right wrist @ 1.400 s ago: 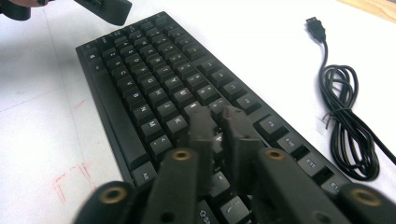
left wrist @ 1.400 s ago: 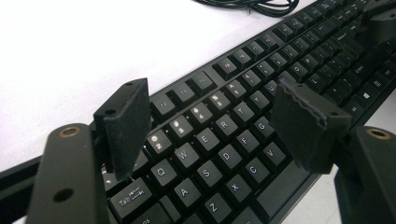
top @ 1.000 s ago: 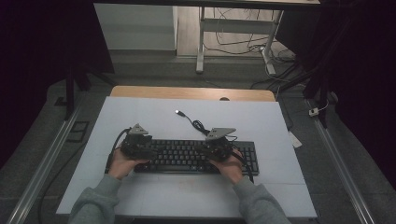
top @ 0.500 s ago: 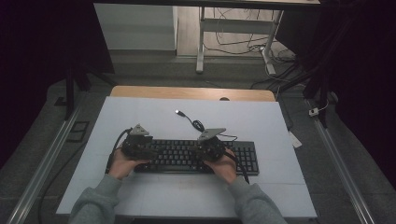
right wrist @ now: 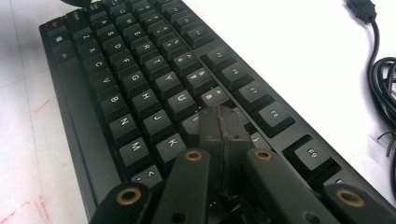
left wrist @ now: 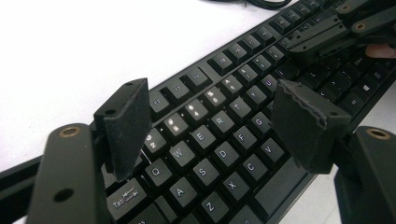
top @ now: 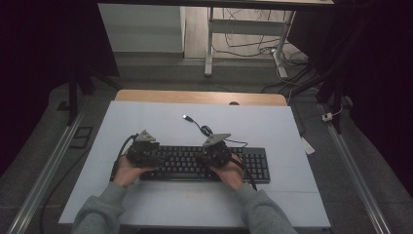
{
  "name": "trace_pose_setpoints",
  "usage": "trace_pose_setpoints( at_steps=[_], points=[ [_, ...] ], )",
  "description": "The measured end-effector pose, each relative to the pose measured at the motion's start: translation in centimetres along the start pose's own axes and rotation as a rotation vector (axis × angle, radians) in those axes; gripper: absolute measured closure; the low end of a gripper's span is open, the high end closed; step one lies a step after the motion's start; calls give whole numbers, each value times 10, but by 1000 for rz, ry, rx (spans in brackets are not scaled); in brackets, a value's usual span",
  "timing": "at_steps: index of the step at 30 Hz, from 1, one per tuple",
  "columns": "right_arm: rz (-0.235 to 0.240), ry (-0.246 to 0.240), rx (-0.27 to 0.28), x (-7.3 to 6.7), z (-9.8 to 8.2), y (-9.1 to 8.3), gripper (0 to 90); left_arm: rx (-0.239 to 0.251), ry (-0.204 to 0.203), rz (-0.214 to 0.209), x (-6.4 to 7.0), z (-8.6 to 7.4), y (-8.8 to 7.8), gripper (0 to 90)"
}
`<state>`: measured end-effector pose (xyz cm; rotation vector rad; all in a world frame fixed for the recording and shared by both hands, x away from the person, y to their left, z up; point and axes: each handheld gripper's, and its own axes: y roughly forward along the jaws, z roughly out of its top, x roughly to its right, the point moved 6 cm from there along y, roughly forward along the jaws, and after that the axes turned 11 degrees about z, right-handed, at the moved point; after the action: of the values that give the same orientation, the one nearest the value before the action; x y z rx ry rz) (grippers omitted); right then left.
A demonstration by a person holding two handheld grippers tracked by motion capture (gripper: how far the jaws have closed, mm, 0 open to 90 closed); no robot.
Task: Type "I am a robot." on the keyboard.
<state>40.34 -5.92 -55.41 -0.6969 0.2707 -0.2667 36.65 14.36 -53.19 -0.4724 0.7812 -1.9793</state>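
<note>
High view: one keyboard [top: 204,164] | left gripper [left wrist: 219,121] fingers spread, empty | right gripper [right wrist: 223,128] fingers closed, empty

Keyboard [left wrist: 219,140] keycaps: QWERTY letters, Tab

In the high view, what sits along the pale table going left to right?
Left gripper in the person's hand → right gripper over the middle keys → number-pad end of the black keyboard → small white tag at the table's edge.
</note>
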Motion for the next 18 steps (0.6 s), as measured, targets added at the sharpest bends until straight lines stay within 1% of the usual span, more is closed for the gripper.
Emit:
trace_pose_setpoints(
  at_steps=[2, 10, 13, 14, 17, 18],
  points=[
    [1, 2, 3, 0, 0, 0, 899, -2, 4, 1, -1, 0, 0, 287],
    [3, 5, 4, 0, 1, 1, 899, -1, -2, 5, -2, -1, 0, 286],
    [1, 3, 1, 0, 0, 2, 900, -1, -1, 5, -2, -1, 0, 286],
    [-1, 3, -9, 0, -1, 2, 900, 0, -1, 5, -2, -1, 0, 286],
    [-3, 6, -5, 0, -2, 3, 900, 0, 1, 5, -1, -1, 0, 286],
    [-8, -2, -12, 0, -1, 2, 900, 0, 0, 5, -1, -1, 0, 286]
  ],
)
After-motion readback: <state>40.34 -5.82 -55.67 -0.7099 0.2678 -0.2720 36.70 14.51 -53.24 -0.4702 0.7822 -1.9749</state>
